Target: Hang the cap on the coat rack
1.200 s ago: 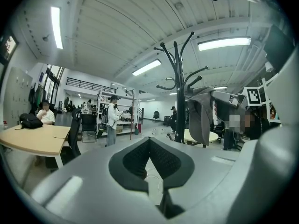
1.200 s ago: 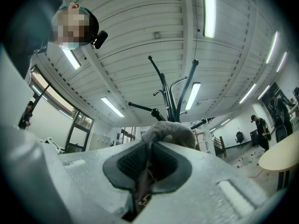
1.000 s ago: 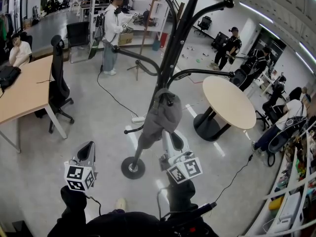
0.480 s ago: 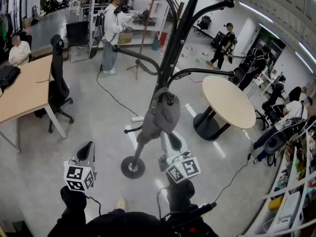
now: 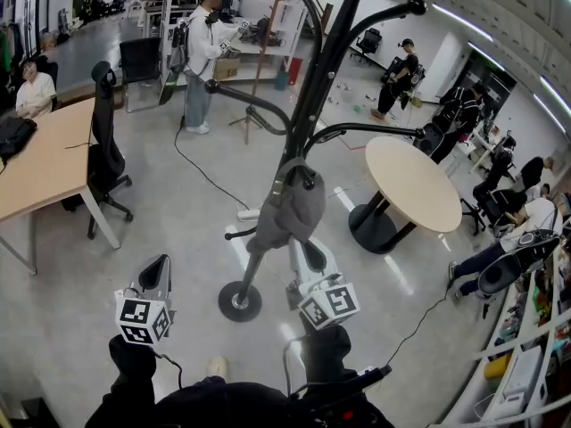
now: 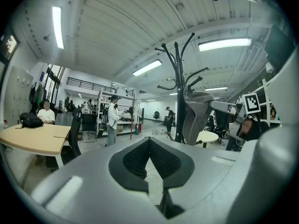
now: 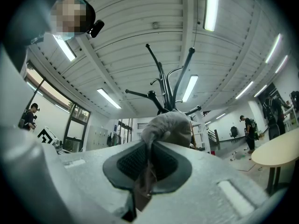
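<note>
A grey cap (image 5: 290,208) is draped over the knob of a low hook on the black coat rack (image 5: 308,96). My right gripper (image 5: 308,255) is just below it, shut on the cap's lower edge. In the right gripper view the grey fabric (image 7: 170,125) is pinched between the pads (image 7: 135,160), and the rack's arms (image 7: 163,87) fan out above. My left gripper (image 5: 159,270) hangs to the left of the rack's foot, apart from the cap, shut with nothing in it. The left gripper view shows its closed gripper (image 6: 149,148), with the cap (image 6: 198,111) on the rack (image 6: 178,73) beyond.
The rack's round base (image 5: 240,302) stands on the grey floor with a cable (image 5: 201,172) trailing past. A round table (image 5: 415,185) is at the right. A wooden desk (image 5: 45,163) and a black office chair (image 5: 105,150) are at the left. Several people stand or sit around the room.
My right gripper has shifted slightly left and tilted with the cap's edge still in it. The left gripper has kept still. A person in the background has walked on.
</note>
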`<action>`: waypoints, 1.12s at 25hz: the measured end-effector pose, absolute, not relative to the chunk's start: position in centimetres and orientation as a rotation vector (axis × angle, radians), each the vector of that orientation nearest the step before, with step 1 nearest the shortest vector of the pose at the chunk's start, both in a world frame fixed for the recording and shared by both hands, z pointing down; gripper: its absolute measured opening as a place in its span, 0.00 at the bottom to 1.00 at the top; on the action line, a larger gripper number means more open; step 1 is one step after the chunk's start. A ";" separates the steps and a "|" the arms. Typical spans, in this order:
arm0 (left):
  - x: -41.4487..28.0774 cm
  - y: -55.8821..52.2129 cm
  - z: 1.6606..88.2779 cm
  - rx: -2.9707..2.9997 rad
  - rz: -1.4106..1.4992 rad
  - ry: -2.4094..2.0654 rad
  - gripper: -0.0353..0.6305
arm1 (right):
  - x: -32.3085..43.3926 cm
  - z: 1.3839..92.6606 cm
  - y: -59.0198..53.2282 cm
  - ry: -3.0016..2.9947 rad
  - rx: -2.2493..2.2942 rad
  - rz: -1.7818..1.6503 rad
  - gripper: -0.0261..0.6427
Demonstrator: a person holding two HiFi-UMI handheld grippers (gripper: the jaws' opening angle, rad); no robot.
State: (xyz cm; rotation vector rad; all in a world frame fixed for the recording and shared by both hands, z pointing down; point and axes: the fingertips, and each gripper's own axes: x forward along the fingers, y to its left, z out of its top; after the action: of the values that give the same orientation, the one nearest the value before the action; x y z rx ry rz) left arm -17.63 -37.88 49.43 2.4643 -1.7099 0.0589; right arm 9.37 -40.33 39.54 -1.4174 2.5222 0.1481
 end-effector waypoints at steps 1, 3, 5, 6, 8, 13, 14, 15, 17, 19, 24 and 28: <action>-17.6 -37.9 49.5 2.464 0.060 -1.708 0.06 | 9.4 39.8 -40.5 2.525 -1.428 0.141 0.07; -17.6 -37.8 49.7 2.460 0.061 -1.708 0.06 | 9.5 40.1 -40.7 2.529 -1.441 0.127 0.07; -17.6 -37.8 49.6 2.457 0.063 -1.708 0.06 | 9.6 40.2 -40.7 2.529 -1.442 0.119 0.07; -17.6 -37.8 49.6 2.457 0.064 -1.708 0.06 | 9.6 40.2 -40.7 2.529 -1.441 0.116 0.07; -17.6 -37.8 49.5 2.458 0.065 -1.708 0.06 | 9.6 40.2 -40.7 2.529 -1.440 0.113 0.07; -17.3 -37.9 49.5 2.461 0.069 -1.699 0.06 | 9.9 40.5 -40.8 2.525 -1.446 0.094 0.07; -17.3 -37.9 49.5 2.461 0.071 -1.697 0.06 | 9.9 40.5 -40.8 2.522 -1.447 0.089 0.07; -17.2 -37.8 49.5 2.462 0.073 -1.695 0.06 | 10.0 40.5 -40.8 2.518 -1.446 0.085 0.07; -17.1 -37.7 49.7 2.464 0.076 -1.693 0.06 | 10.1 40.6 -40.8 2.509 -1.437 0.071 0.08; -17.0 -37.5 49.8 2.464 0.078 -1.691 0.06 | 10.2 40.6 -40.7 2.506 -1.431 0.065 0.09; -17.0 -37.2 49.5 2.465 0.077 -1.697 0.06 | 10.2 40.6 -40.9 2.512 -1.432 0.050 0.11; -17.1 -36.9 49.6 2.465 0.074 -1.704 0.06 | 10.1 41.0 -41.1 2.525 -1.439 0.044 0.13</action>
State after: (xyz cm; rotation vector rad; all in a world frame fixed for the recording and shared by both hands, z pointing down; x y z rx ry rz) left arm -17.10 -36.89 49.57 2.4652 -1.7043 0.0735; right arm 10.12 -41.15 40.98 -1.4394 2.5245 0.0443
